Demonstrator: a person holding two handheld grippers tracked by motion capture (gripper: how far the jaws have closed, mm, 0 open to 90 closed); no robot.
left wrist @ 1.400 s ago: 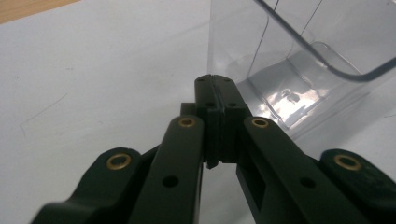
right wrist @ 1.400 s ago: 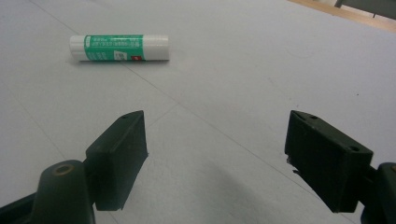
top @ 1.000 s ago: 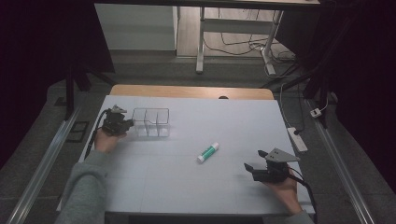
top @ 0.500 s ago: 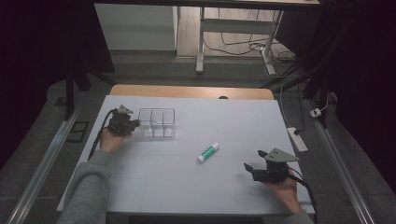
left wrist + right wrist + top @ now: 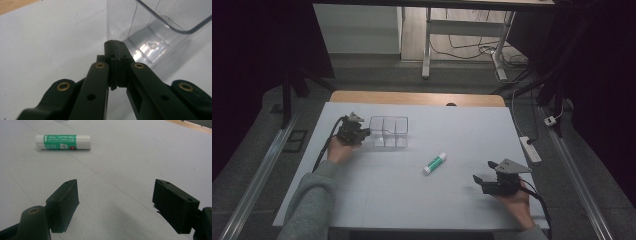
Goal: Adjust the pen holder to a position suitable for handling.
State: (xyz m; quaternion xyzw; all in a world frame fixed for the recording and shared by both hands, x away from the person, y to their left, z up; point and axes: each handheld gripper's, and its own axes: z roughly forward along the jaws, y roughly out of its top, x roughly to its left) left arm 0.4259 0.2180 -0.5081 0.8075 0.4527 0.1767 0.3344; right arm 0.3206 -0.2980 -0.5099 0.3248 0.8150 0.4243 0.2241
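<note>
High view: my left gripper (image 5: 362, 133) sits at the left wall of the clear plastic organizer (image 5: 388, 131), near the far left of the white table (image 5: 412, 200); my right gripper (image 5: 484, 171) rests near the front right corner.
Left gripper view: my jaws are pressed together, tips meeting with nothing between them, right at the clear organizer's corner; whether they touch the wall I cannot tell.
Right gripper view: my jaws are spread wide over bare table, holding nothing.
Glue stick: the green-and-white glue stick (image 5: 434, 163) lies flat on its side in the middle of the table, between my two hands, well apart from both grippers; in the right gripper view it lies ahead and to the left (image 5: 62, 141).
Organizer: upright on the table, its compartments look empty.
</note>
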